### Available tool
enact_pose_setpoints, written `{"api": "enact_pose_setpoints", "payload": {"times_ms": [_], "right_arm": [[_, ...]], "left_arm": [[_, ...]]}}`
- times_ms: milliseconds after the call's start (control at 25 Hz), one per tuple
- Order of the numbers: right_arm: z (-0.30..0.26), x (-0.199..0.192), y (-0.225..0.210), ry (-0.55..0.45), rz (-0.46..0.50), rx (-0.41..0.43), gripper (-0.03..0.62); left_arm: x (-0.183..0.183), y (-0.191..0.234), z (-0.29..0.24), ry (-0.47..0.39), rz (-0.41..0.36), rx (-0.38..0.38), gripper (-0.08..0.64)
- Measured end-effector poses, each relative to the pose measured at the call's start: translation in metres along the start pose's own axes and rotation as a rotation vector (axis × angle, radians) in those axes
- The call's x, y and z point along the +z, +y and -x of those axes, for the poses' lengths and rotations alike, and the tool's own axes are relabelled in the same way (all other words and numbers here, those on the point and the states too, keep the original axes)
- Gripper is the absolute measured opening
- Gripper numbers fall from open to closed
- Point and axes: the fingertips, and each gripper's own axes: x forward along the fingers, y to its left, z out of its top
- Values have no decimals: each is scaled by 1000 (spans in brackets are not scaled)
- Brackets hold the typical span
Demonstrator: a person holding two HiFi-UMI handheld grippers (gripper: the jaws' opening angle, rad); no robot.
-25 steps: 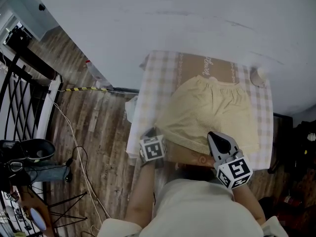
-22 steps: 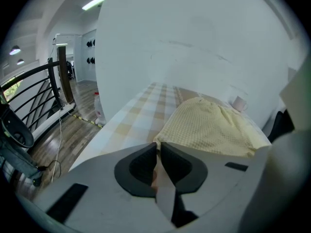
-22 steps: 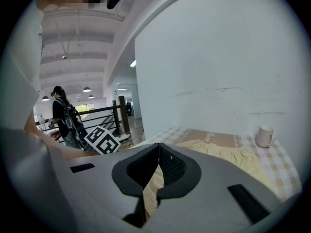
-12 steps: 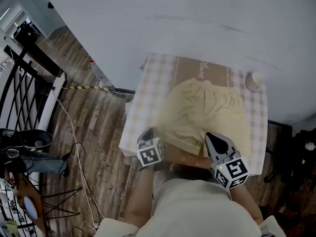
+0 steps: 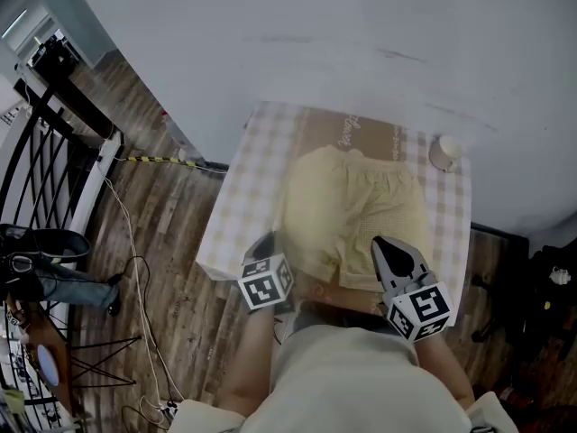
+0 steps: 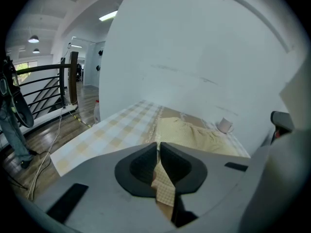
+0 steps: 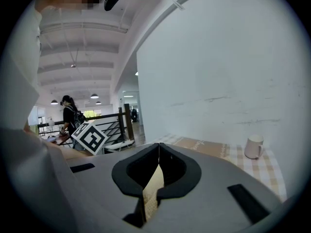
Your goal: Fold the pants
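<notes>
Pale yellow pants (image 5: 352, 210) lie flat on the checked surface (image 5: 239, 210). The left gripper (image 5: 267, 242), its jaws just closing, and the right gripper (image 5: 386, 244) each pinch a leg hem. Probable next move: carry both hems evenly to the waistband.

A small rectangular table (image 5: 215, 249) was draped in a beige-and-white checked cloth (image 5: 245, 186). On the cloth lay a brown printed paper sheet (image 5: 317, 132), pale yellow fabric pants (image 5: 353, 207) overlapping it, and a white ceramic mug (image 5: 442, 152) at the far right corner.
</notes>
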Motion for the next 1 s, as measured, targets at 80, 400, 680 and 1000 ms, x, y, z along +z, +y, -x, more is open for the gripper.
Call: {"api": "enact_pose_setpoints", "payload": {"times_ms": [80,400,680,1000], "right_arm": [[8,2,-13,-11,-5,-8,0],[40,4,-64,-33,-11,-34,0],[68,-1,-106,-30,-15,-42,0],[98,-13,-143,-17,-24,-48,0]], "left_arm": [[1,-16,3,-7,-5,-16,23],[-1,-83,5,-25,-8,-68,23],[-6,-141,3,-39,7,-109,23],[-22,-212,3,-27,-4,-174,23]]}}
